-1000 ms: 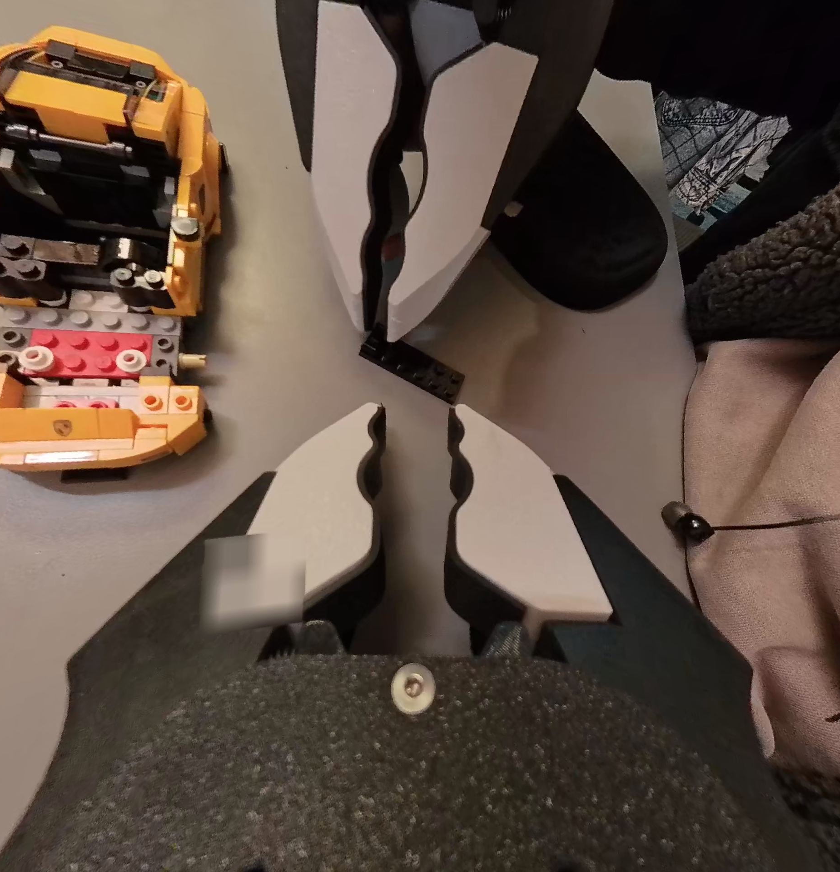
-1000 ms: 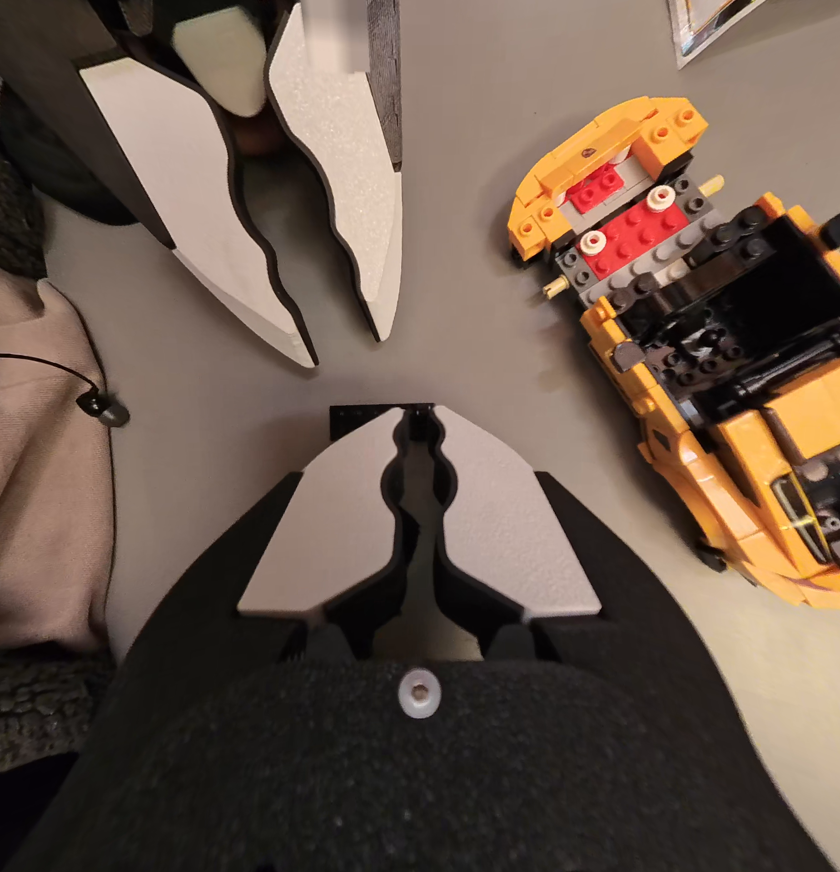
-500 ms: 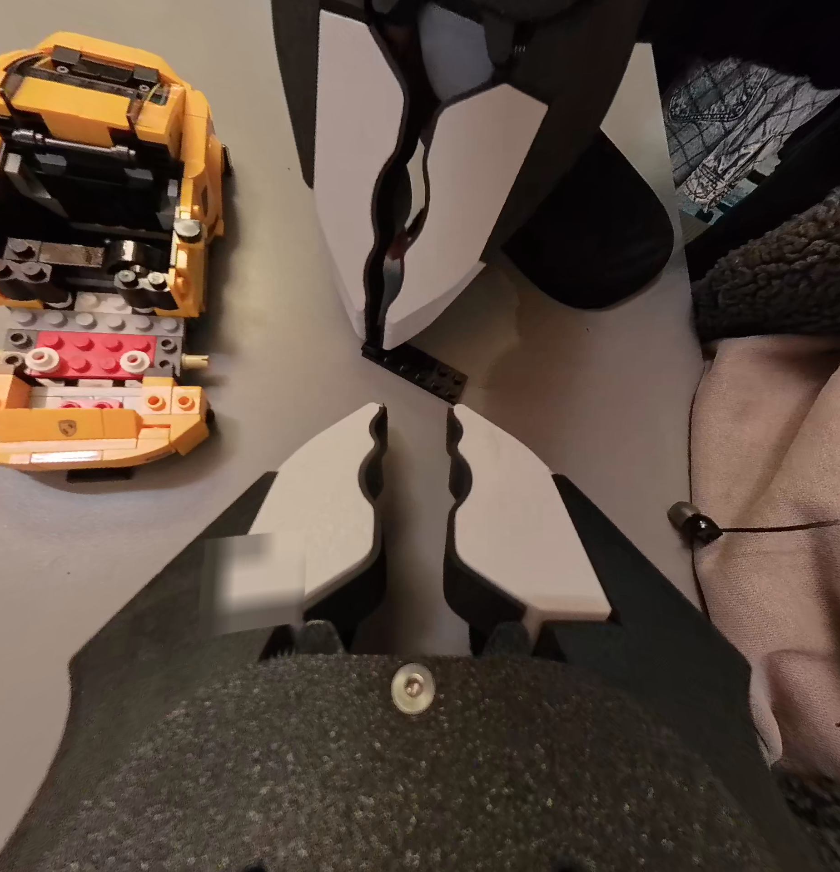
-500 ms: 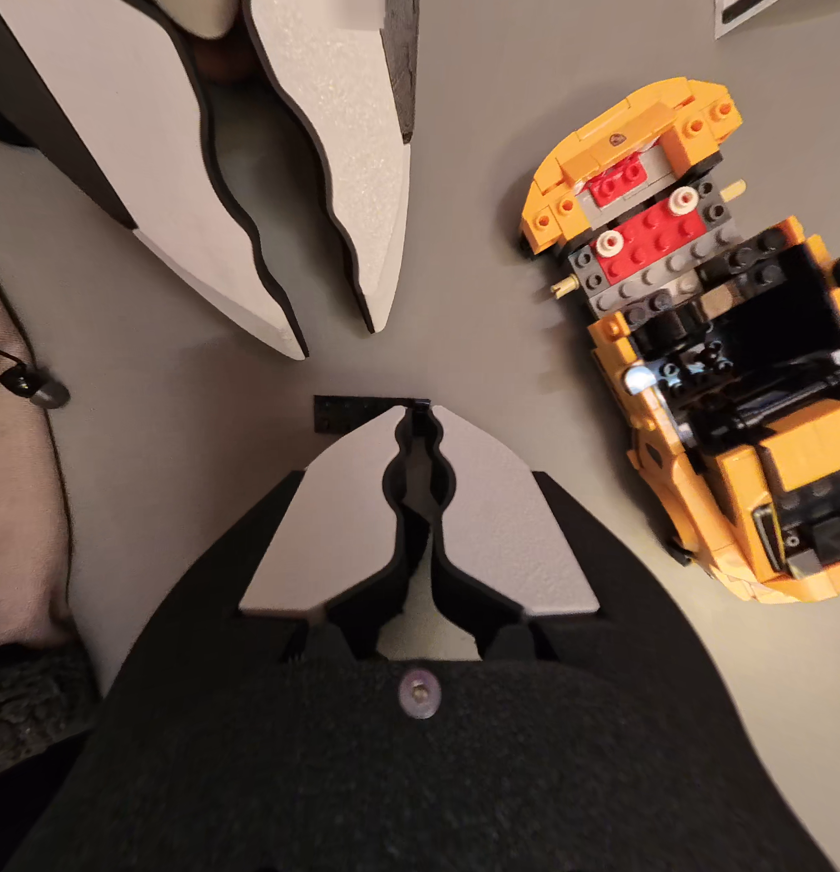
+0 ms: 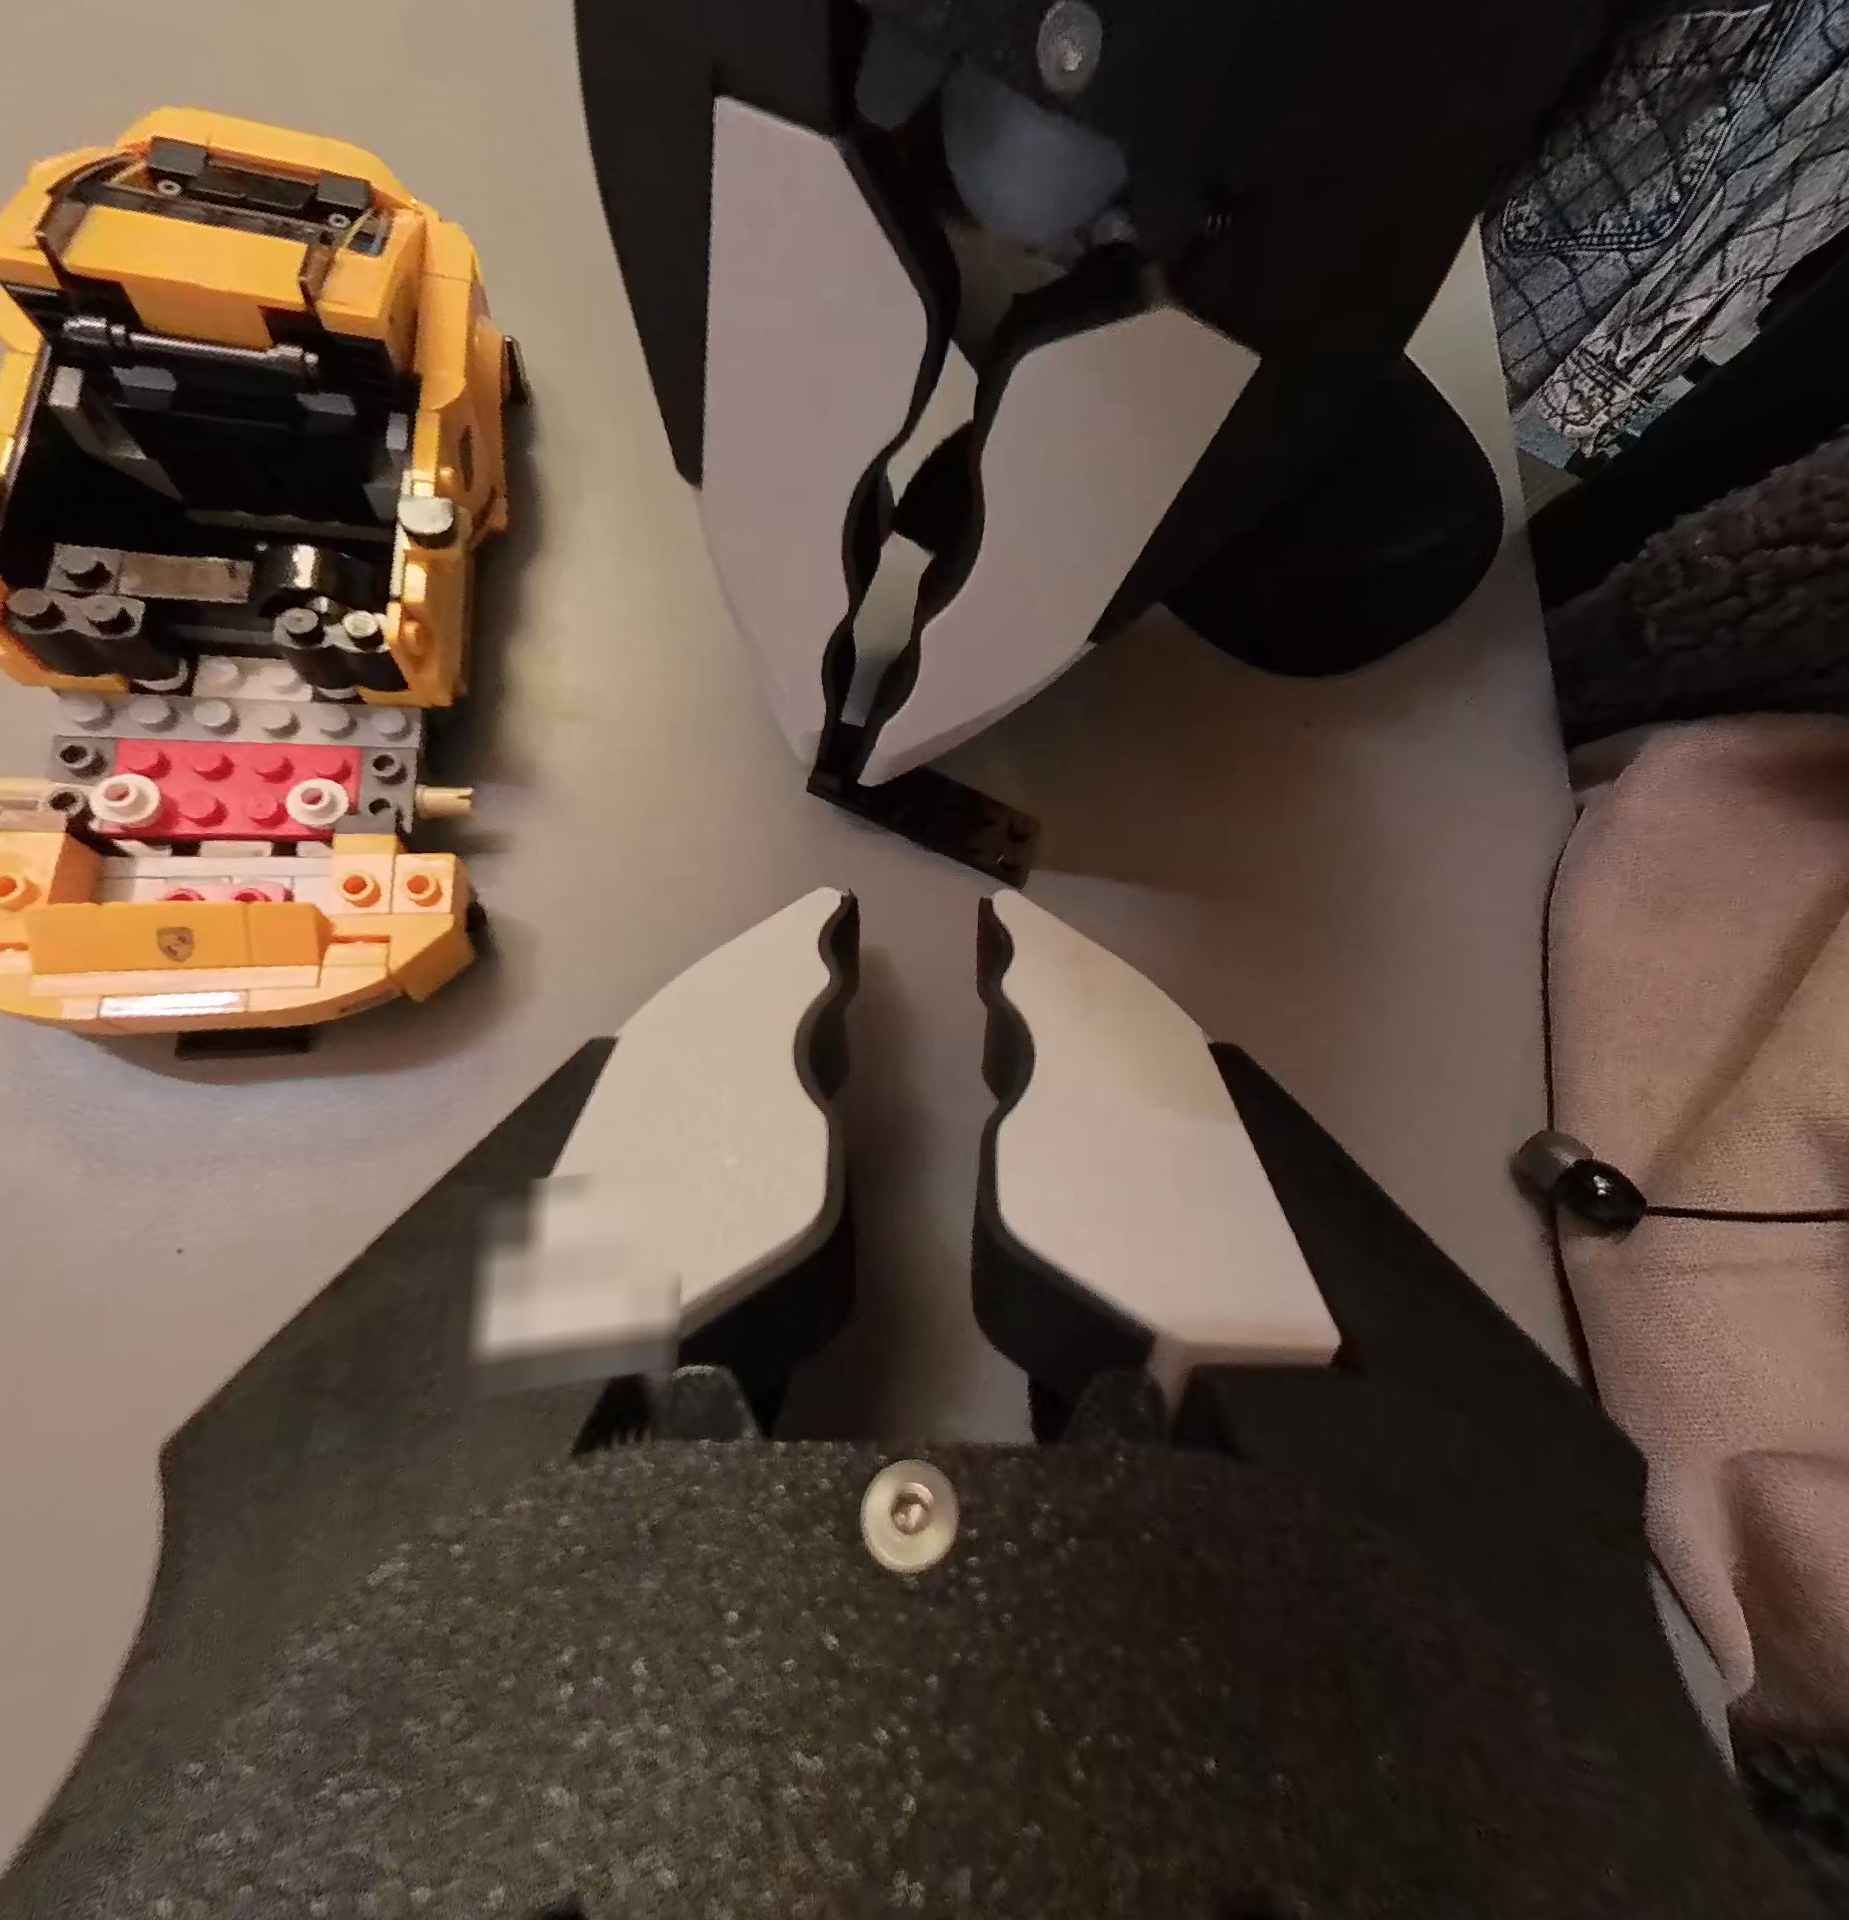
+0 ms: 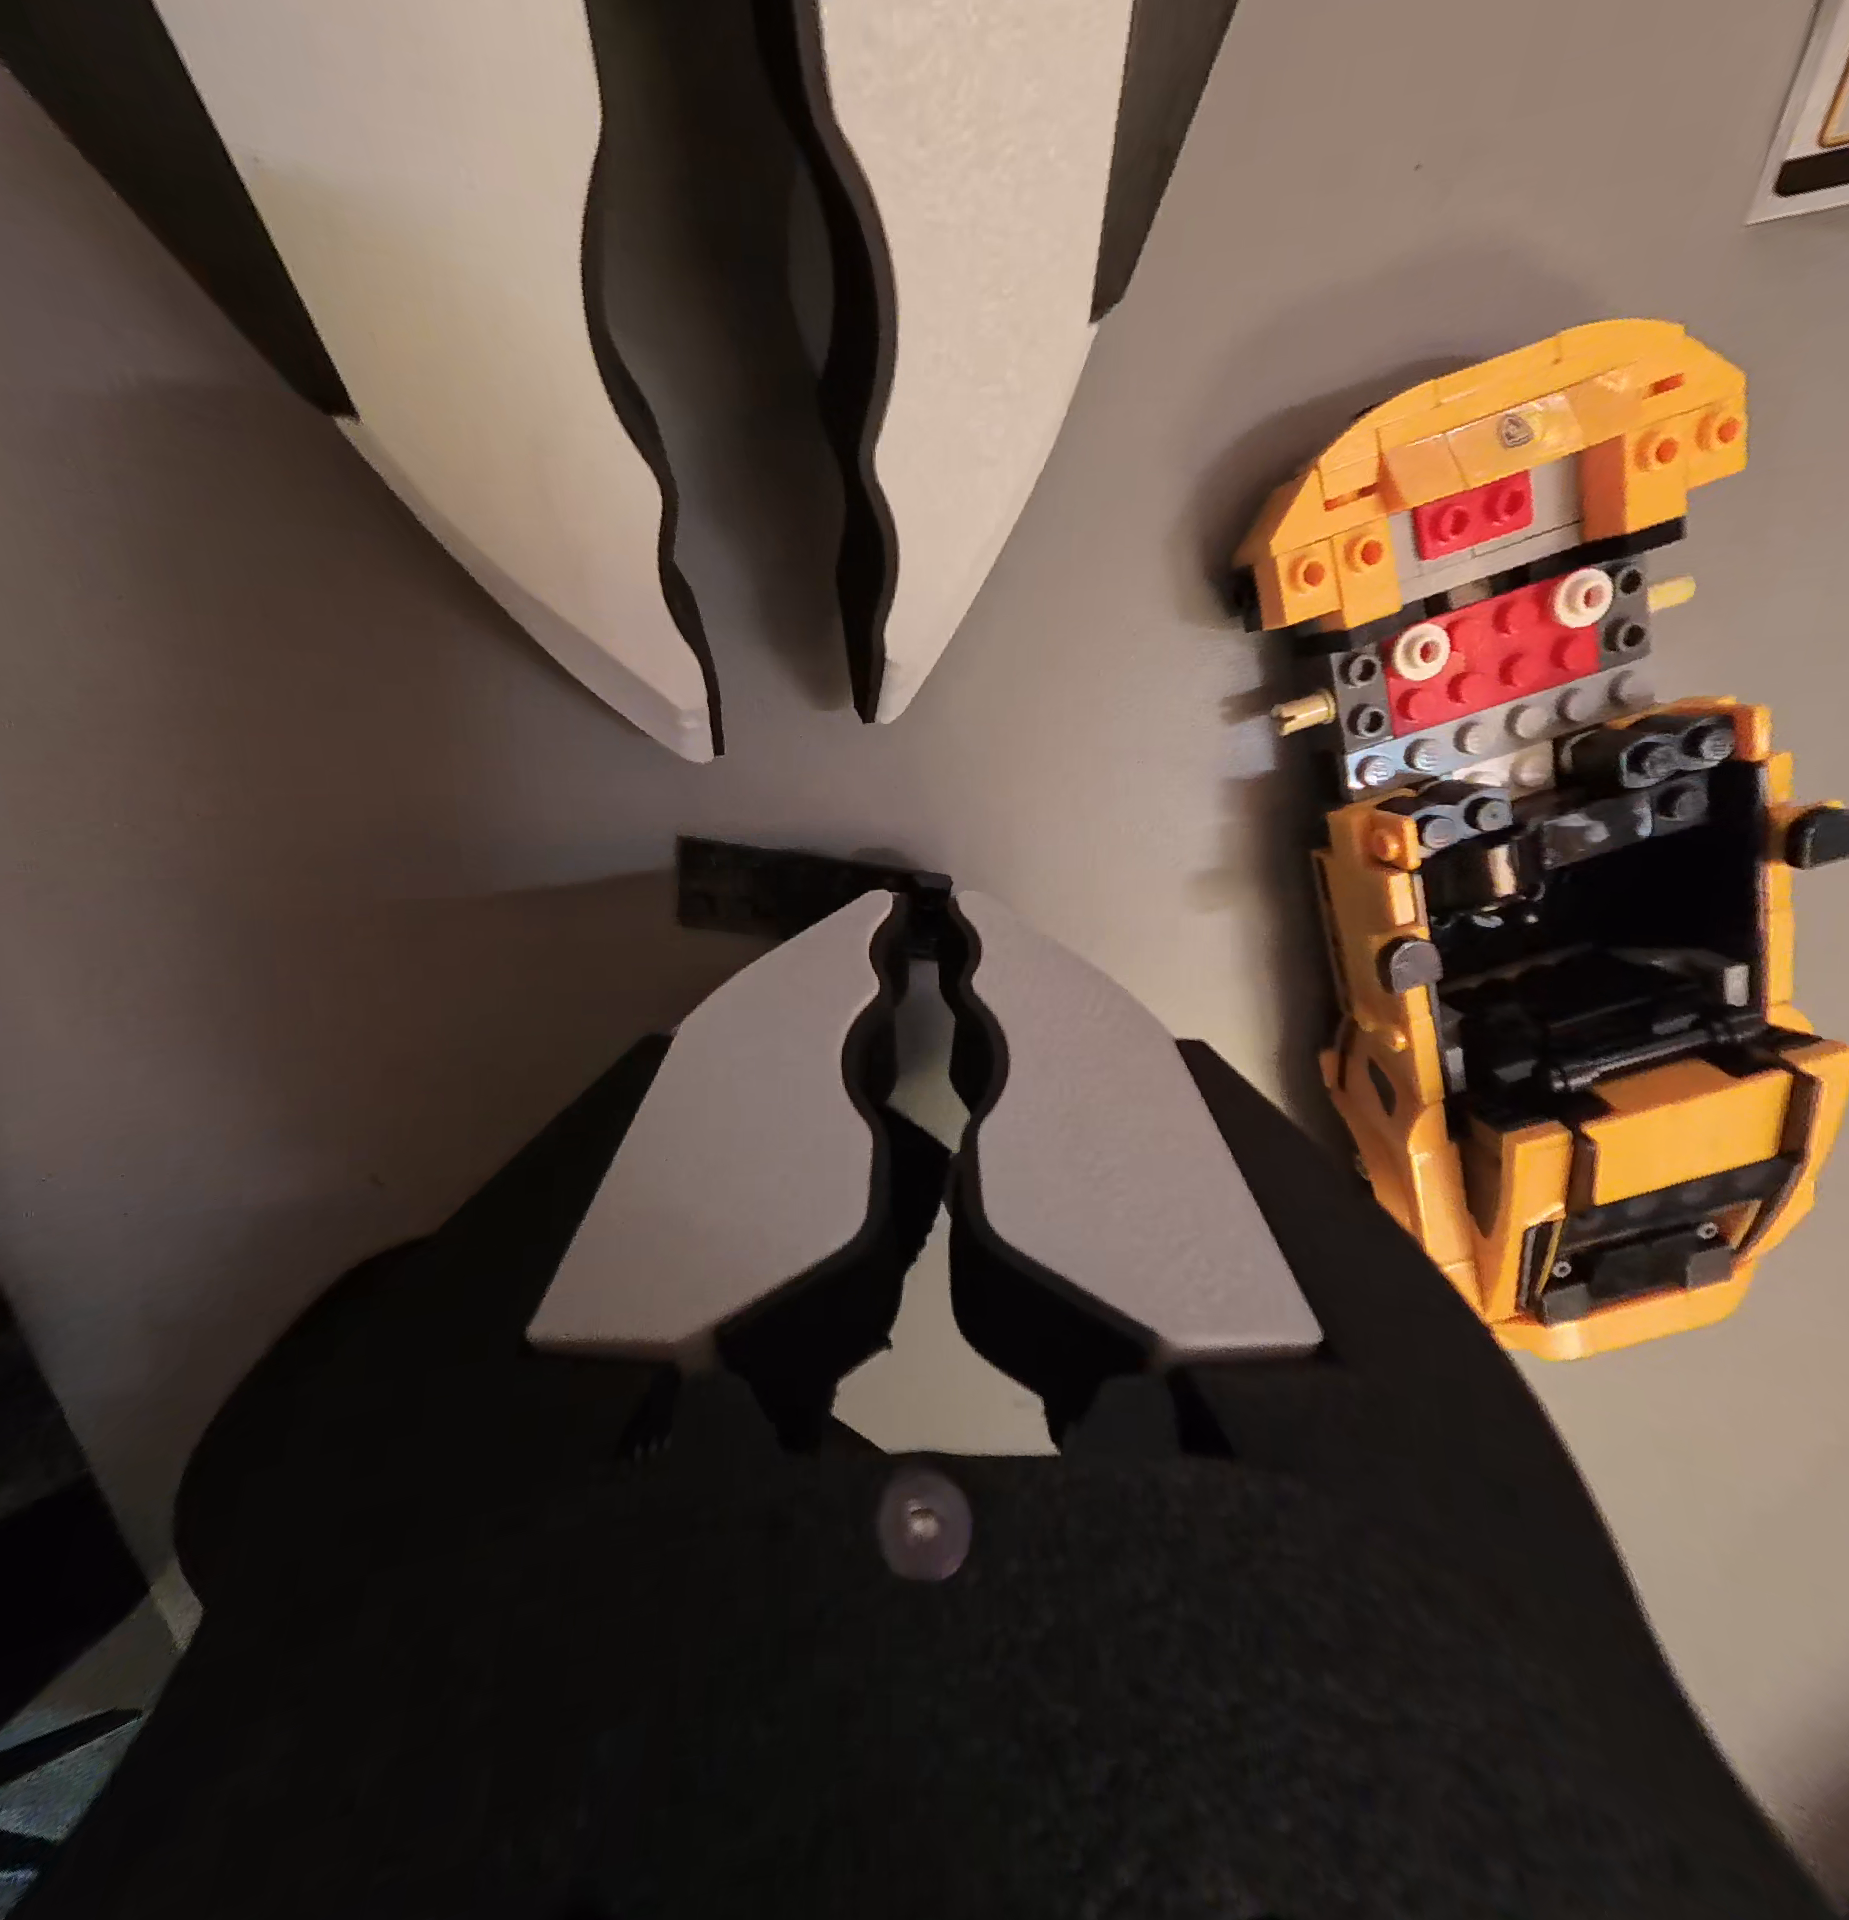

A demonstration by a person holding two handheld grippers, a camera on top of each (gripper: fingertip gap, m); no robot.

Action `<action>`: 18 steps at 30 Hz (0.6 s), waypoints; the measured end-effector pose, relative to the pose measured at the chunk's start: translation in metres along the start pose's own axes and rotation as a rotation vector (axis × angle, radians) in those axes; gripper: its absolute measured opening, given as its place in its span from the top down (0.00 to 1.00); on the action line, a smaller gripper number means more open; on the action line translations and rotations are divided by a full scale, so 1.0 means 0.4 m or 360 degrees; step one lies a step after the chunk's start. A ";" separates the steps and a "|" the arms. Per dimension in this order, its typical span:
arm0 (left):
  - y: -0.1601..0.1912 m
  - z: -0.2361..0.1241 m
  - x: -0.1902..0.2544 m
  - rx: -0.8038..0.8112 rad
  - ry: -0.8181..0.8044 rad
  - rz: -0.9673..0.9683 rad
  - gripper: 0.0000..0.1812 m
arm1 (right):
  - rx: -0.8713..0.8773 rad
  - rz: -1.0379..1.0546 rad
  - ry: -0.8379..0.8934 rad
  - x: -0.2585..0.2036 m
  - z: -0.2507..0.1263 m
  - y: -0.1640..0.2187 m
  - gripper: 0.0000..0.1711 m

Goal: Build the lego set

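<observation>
Since the earlier frames the two grippers have drawn closer together, and in the right wrist view the orange lego car [image 6: 1585, 831] now stands nearly upright in the picture where it lay slanted before. The right gripper [image 6: 920, 904] has its fingers pinched narrow on one end of a flat black lego plate [image 6: 754, 883], whose far end sticks out to the left of the tips over the grey table [image 6: 276, 727]. From the left wrist view the same plate [image 5: 951, 826] shows as a dark studded strip caught at one corner by the right gripper [image 5: 847, 764] (whether the rest of it touches the table cannot be told). The left gripper [image 5: 915, 909] sits just short of the plate with a moderate gap between its fingers, and nothing between them; it faces the right gripper tip to tip, near but apart. In the right wrist view the left gripper [image 6: 790, 732] comes in from the top edge.

The car rests on the table, well off to the side of both grippers, its roof missing so the black interior and the red and grey studded plates behind the nose lie bare. A pinkish cloth [image 5: 1730, 1039] with a black cord covers the table's edge, and a corner of a printed sheet [image 6: 1824, 114] lies beyond the car.
</observation>
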State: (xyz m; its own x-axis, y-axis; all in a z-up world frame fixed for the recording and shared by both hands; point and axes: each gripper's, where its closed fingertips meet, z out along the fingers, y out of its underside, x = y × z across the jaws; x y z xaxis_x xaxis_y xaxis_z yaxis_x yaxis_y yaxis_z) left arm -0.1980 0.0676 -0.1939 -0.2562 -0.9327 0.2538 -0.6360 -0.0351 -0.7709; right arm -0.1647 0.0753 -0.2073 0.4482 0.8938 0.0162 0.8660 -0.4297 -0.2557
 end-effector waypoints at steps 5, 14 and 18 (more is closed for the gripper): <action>0.000 0.000 -0.002 0.0002 -0.0014 0.0006 0.89 | 0.0002 0.0009 -0.0008 -0.002 0.000 -0.001 0.97; -0.012 0.005 -0.012 0.0011 -0.0069 0.0051 0.90 | 0.0242 0.0100 0.0007 -0.009 -0.004 -0.012 0.97; -0.006 0.012 -0.012 -0.0020 -0.0084 0.0079 0.90 | 0.0348 0.0153 -0.0052 -0.022 -0.016 -0.016 0.97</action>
State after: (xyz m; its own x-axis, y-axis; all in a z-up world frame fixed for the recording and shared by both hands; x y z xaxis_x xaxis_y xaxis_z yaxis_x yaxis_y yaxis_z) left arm -0.1916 0.0703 -0.1961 -0.2494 -0.9507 0.1841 -0.6325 0.0160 -0.7744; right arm -0.1727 0.0694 -0.1995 0.5156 0.8554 -0.0486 0.7496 -0.4778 -0.4581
